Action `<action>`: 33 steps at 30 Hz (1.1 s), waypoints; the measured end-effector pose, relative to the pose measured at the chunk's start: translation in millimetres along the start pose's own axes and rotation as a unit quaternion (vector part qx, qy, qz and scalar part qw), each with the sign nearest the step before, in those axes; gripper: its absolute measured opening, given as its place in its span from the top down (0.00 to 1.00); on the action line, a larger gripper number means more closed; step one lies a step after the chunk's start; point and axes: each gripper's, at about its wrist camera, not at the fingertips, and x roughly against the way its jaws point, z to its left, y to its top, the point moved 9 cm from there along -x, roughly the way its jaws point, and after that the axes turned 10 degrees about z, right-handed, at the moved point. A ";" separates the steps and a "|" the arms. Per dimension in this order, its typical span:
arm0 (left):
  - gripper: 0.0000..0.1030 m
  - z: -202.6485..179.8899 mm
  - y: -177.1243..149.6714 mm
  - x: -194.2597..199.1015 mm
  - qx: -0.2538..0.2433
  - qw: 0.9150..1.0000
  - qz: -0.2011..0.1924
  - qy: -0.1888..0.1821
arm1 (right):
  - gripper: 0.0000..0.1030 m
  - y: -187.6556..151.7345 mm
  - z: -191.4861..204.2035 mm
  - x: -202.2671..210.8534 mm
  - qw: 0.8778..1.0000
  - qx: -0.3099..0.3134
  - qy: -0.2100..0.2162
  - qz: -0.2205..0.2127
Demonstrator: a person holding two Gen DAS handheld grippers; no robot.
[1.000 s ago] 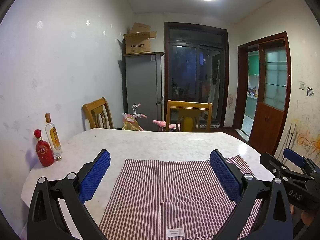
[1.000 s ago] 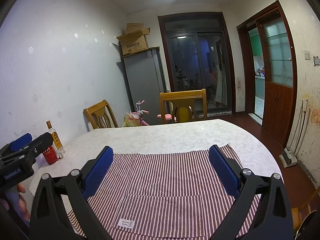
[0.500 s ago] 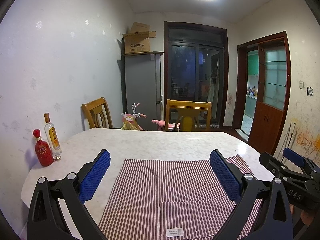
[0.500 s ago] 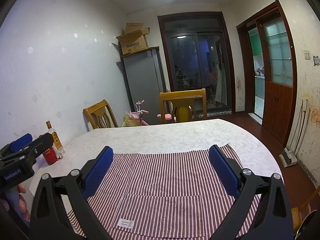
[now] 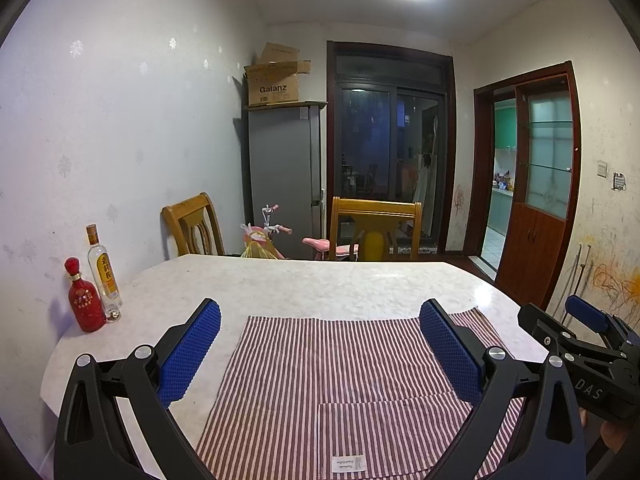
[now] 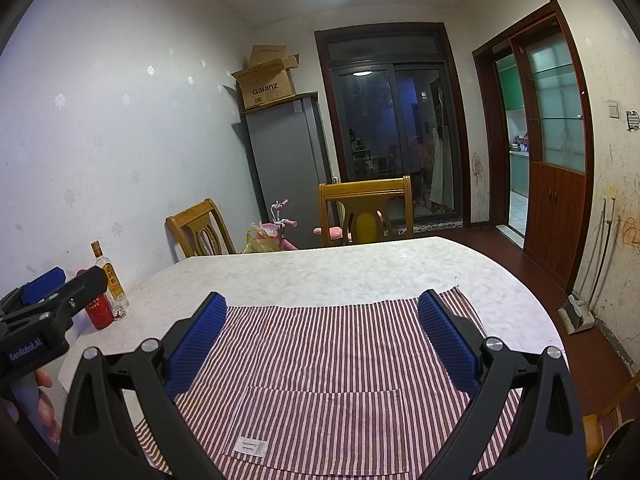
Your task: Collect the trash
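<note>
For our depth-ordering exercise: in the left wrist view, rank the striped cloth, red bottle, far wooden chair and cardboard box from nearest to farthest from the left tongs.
1. Striped cloth, right under the left tongs.
2. Red bottle, left table edge by the wall.
3. Far wooden chair, beyond the table's far side.
4. Cardboard box, on the grey cabinet at the back.

A red bottle (image 5: 84,302) with a round red stopper and a gold-marked front stands upright at the left of the frame, about mid-height, on the table's (image 5: 320,280) left edge. Just to its right stands a taller clear bottle (image 5: 103,276) with a yellow label and a brown cap, also upright.
</note>
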 end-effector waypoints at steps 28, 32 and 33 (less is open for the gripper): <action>0.06 6.2 -14.0 -15.0 0.039 0.998 0.020 -0.036 | 0.06 -14.7 -5.6 -9.0 1.000 -0.006 -0.002 0.010; 0.06 4.4 -12.7 -13.4 0.037 0.998 0.020 -0.036 | 0.06 -16.0 -6.0 -9.1 1.000 -0.006 -0.001 0.010; 0.06 3.3 -13.7 -14.3 0.037 0.998 0.025 -0.039 | 0.06 -16.1 -6.1 -9.3 1.000 -0.006 -0.001 0.010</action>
